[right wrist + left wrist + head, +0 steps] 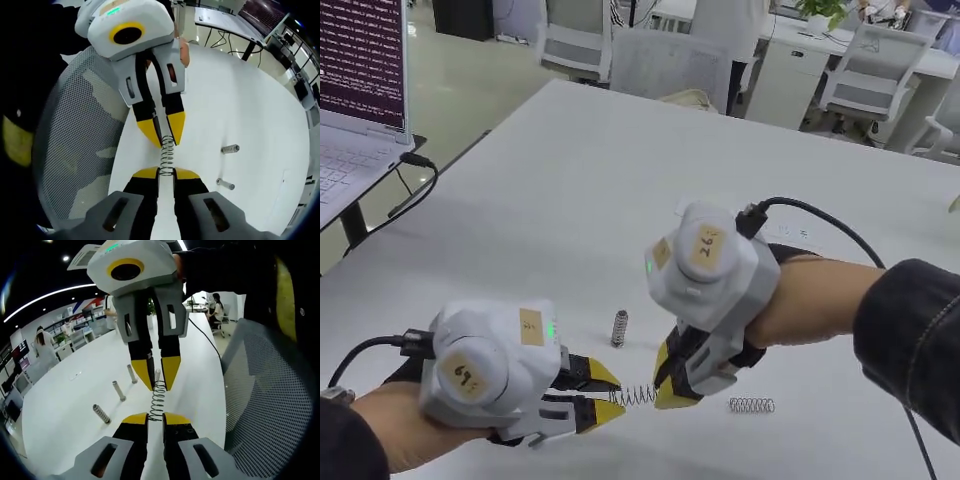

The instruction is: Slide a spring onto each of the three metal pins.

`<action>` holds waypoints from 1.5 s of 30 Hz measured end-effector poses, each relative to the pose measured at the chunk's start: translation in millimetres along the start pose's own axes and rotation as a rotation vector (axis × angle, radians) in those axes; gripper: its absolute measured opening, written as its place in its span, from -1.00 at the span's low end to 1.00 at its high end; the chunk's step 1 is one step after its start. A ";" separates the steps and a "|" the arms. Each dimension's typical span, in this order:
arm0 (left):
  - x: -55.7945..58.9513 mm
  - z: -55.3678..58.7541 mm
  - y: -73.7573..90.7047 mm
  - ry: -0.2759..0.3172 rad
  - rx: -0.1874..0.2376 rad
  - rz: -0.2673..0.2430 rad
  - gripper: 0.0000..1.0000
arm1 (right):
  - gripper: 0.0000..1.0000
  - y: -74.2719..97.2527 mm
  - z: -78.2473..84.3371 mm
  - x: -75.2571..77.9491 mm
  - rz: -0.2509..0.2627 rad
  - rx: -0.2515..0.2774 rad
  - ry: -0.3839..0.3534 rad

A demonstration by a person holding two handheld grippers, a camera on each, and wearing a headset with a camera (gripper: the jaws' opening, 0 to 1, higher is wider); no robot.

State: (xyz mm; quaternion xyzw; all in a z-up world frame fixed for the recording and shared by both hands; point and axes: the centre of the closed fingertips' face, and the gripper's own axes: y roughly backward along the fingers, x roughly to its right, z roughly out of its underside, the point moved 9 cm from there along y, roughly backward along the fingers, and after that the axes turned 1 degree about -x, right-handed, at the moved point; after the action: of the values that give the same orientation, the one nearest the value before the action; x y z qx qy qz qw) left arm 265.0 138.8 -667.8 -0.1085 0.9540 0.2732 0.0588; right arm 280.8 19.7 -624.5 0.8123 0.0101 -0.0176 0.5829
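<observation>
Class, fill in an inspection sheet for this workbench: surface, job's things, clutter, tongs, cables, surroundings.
Surface: white table.
Job's things: held spring spans the gap between the two tongs; loose spring lies flat; sprung pin stands upright; two bare pins stand beside it.
Clutter: nothing seen.
Grippers: left tongs shut on one end of the held spring, right tongs shut on the other.
Cables: laptop cable at the table's left edge; tong cables trail back over the arms.
Surroundings: laptop, chairs, people at far desks.
</observation>
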 end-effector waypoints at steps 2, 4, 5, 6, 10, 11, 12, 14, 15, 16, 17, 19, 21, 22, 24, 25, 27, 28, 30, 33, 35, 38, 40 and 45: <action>0.2 0.2 -0.4 -0.002 -0.002 0.001 -0.93 | -0.84 1.1 -1.0 -0.4 0.002 -0.001 0.000; 0.6 0.2 -1.3 -0.007 -0.006 0.001 -0.94 | -0.84 3.0 -2.6 -0.2 0.005 0.000 0.001; 0.5 0.2 -1.6 -0.006 -0.007 0.000 -0.94 | -0.84 4.3 -3.4 -0.4 0.007 0.001 0.003; 0.8 0.1 -2.1 -0.008 -0.008 0.001 -0.94 | -0.84 5.9 -5.1 -0.6 0.008 0.000 0.005; 0.6 -0.6 -2.7 -0.009 -0.009 0.000 -0.94 | -0.84 11.0 -12.0 -1.2 0.019 -0.007 0.023; 0.3 -0.7 -2.7 -0.009 -0.010 -0.003 -0.94 | -0.84 13.1 -15.0 -1.4 0.023 -0.001 0.031; -0.1 -0.6 -2.9 -0.009 -0.009 -0.005 -0.95 | -0.84 14.2 -16.9 -1.5 0.026 0.000 0.034; -0.4 -1.0 -2.8 -0.010 -0.006 -0.008 -0.95 | -0.84 16.0 -20.8 -2.2 0.031 0.002 0.047; -0.5 -1.2 -2.7 -0.011 -0.004 -0.007 -0.95 | -0.84 16.7 -22.9 -2.8 0.032 0.002 0.051; -0.7 -1.2 -2.7 -0.011 -0.002 -0.008 -0.95 | -0.84 17.3 -24.5 -3.0 0.034 0.005 0.057; -0.8 -1.3 -2.7 -0.011 -0.001 -0.009 -0.95 | -0.84 17.6 -25.6 -2.9 0.034 0.004 0.056; -1.1 -1.9 -2.5 -0.010 0.004 -0.009 -0.95 | -0.84 18.6 -27.7 -3.5 0.038 -0.001 0.067; -1.1 -2.7 -2.1 -0.010 0.011 -0.010 -0.95 | -0.84 19.6 -29.1 -3.4 0.040 0.000 0.071; -0.8 -2.7 -2.1 -0.010 0.014 -0.006 -0.95 | -0.84 19.7 -29.1 -3.5 0.039 -0.002 0.071; -1.2 -2.3 -2.1 -0.009 0.019 -0.007 -0.96 | -0.84 19.6 -28.8 -3.5 0.042 -0.008 0.077; -1.0 -2.1 -2.4 -0.002 0.022 -0.002 -0.96 | -0.84 19.6 -28.7 -3.6 0.041 -0.008 0.077; -0.2 -1.5 -3.4 0.010 0.027 0.009 -0.96 | -0.84 19.3 -28.6 -4.1 0.036 -0.005 0.072; 0.0 -1.4 -3.9 0.006 0.028 0.009 -0.97 | -0.84 19.1 -28.4 -4.3 0.034 -0.004 0.070; -0.1 -1.1 -5.1 0.013 0.035 0.015 -0.97 | -0.83 18.9 -27.2 -4.3 0.035 -0.007 0.071; -2.4 0.7 -5.0 0.051 0.065 0.019 -0.97 | -0.83 21.4 -25.9 -1.5 0.042 0.007 0.067; -3.6 1.6 -4.8 0.059 0.073 0.017 -0.97 | -0.80 24.1 -26.0 0.4 0.050 0.029 0.056; -3.3 2.3 -5.7 0.073 0.083 0.020 -0.97 | -0.76 26.2 -25.4 1.6 0.050 0.054 0.041; -4.3 3.1 -5.4 0.086 0.093 0.019 -0.97 | -0.72 27.0 -23.7 1.4 0.050 0.073 0.039; -6.8 0.8 -3.4 0.115 0.135 0.017 -0.97 | -0.68 22.9 -17.3 2.2 0.029 0.109 0.006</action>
State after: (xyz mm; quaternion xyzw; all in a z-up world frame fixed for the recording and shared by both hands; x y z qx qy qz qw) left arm 272.5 137.6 -669.0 -0.1116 0.9729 0.2023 0.0087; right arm 284.1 28.8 -597.4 0.8428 -0.0010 -0.0074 0.5381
